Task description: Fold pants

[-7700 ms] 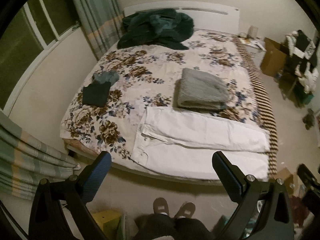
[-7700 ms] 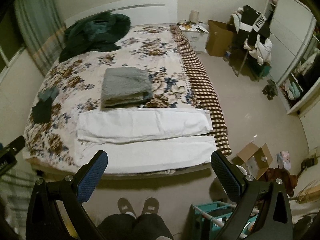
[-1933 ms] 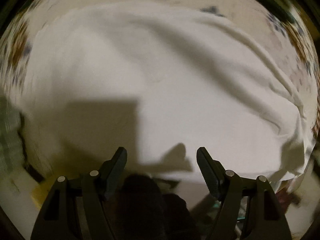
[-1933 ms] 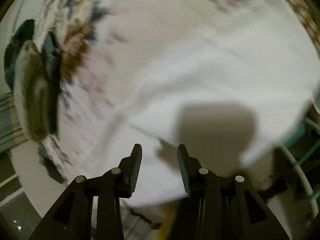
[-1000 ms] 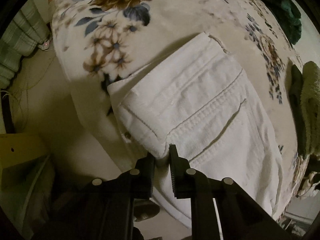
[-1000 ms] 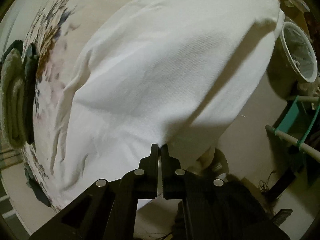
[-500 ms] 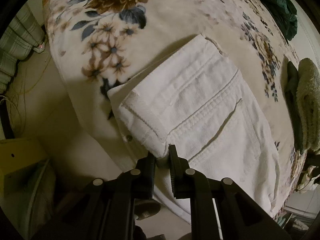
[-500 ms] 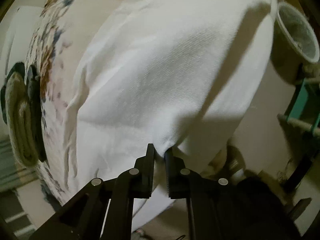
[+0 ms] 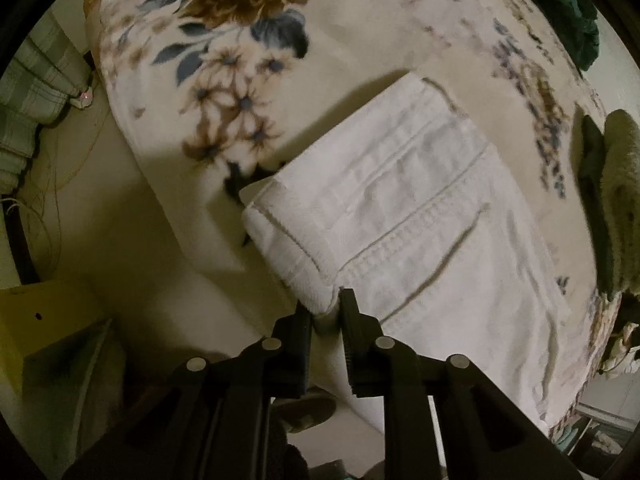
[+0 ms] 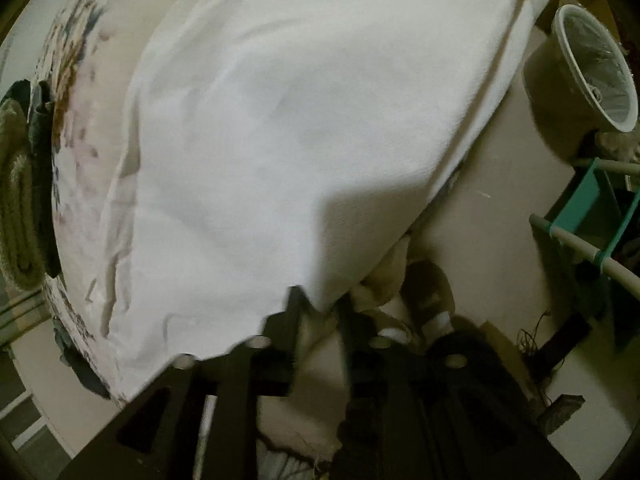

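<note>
White pants lie folded lengthwise along the front edge of the floral bed cover. My left gripper pinches the near waistband corner from above. Its jaws are only starting to open and the pads still press the cloth. In the right wrist view the leg end of the pants drapes over the bed's edge. My right gripper points down at the hem corner. Its jaws are opening, and the tip of the cloth sits loose between them.
A folded grey-green towel and dark clothes lie farther back on the bed. A yellow box and a curtain are left of the bed. A white bin, a teal rack and the person's slippered foot are on the floor.
The right jaws have gone from shut on the hem corner to parted, and that gripper has shifted a little along the bed's edge. The left gripper keeps its hold on the waistband.
</note>
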{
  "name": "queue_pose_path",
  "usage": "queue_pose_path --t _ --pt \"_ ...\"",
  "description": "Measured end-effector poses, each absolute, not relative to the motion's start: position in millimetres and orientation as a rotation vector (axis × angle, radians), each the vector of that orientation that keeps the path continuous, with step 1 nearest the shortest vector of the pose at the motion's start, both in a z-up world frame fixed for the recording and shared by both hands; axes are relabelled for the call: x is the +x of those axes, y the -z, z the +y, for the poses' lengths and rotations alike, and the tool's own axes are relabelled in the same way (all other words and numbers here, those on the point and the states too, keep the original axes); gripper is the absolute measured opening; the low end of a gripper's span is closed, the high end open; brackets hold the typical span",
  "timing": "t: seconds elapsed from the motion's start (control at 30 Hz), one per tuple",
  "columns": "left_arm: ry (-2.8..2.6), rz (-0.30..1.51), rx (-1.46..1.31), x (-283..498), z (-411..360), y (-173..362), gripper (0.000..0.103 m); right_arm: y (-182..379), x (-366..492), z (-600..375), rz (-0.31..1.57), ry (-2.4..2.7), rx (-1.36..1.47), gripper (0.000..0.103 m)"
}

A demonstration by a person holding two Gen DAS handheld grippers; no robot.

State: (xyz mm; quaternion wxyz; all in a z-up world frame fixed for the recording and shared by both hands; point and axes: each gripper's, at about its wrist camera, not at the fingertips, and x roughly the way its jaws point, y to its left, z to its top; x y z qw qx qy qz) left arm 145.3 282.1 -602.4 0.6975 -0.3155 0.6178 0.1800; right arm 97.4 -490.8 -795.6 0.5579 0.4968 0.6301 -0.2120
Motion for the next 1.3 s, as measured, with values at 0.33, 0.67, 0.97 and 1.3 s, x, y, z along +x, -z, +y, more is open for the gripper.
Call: queue_pose_path --t 0.33,0.67,0.97,1.3 --pt "-0.224 1.382 -0.374 145.0 170.5 541.1 0.034 718.2 56.2 -597.4 1.201 0.715 1.087 0.04" --pt "0.13 1.452 -0.078 184.1 -27.8 594.8 0.065 757.7 57.5 -713.0 1.117 0.929 1.113 0.04" --pt "0.198 1.537 0.065 191.5 -76.8 638.4 0.066 754.0 57.1 -703.8 1.081 0.94 1.022 0.005" --pt "0.269 1.605 0.104 211.3 -89.0 657.8 0.103 770.7 18.7 -732.3 1.05 0.86 1.217 0.04"
